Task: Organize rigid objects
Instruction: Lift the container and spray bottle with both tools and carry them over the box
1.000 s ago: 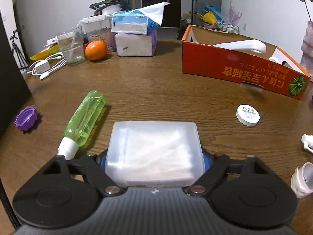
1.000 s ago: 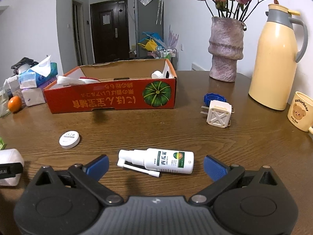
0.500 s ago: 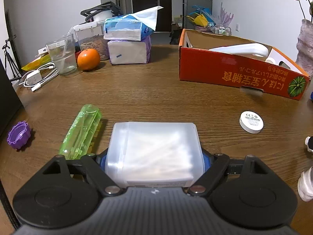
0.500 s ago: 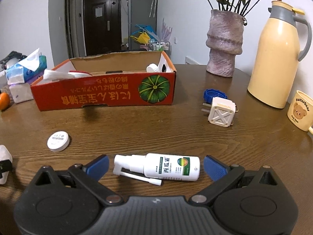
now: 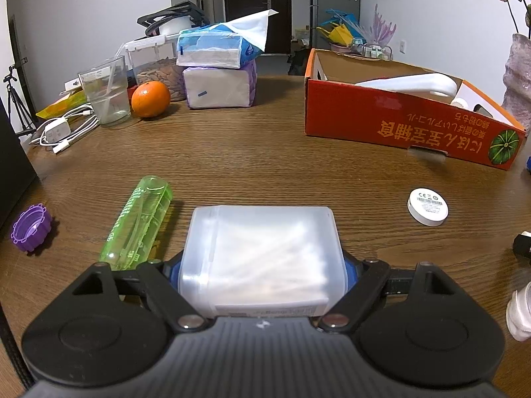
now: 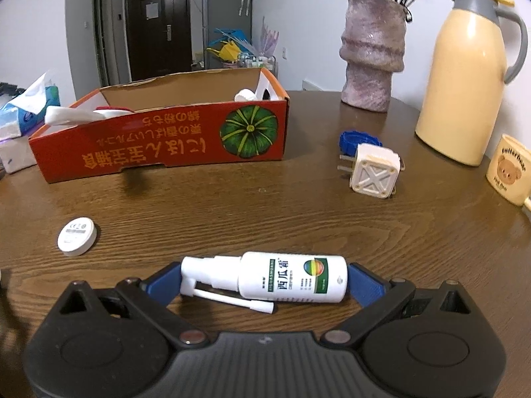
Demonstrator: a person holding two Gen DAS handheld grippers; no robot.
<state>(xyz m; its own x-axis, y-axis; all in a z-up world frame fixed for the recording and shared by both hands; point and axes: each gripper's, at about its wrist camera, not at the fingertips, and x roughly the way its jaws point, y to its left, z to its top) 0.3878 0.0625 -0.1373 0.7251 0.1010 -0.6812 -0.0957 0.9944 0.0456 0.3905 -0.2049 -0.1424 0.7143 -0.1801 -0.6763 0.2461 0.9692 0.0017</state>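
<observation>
Two pickups are in hand at once, by my reading; the left gripper [image 5: 262,265] is clamped on a translucent cotton swab box [image 5: 262,252], its blue pads hard against both sides, held low over the wooden table [image 5: 265,152]; the right gripper [image 6: 264,278] stands wide around a white spray bottle [image 6: 265,280] lying crosswise on the table, its blue pads [image 6: 363,282] at or just off the bottle's two ends, and whether they press yet I cannot tell; next the right jaws need to close squarely end to end, then both loads likely go to the red cardboard box [image 6: 159,139] further back, already holding white items; the bottle is white plastic with a green-striped label, pump nozzle at left and a thin nozzle tube folded beneath it
</observation>
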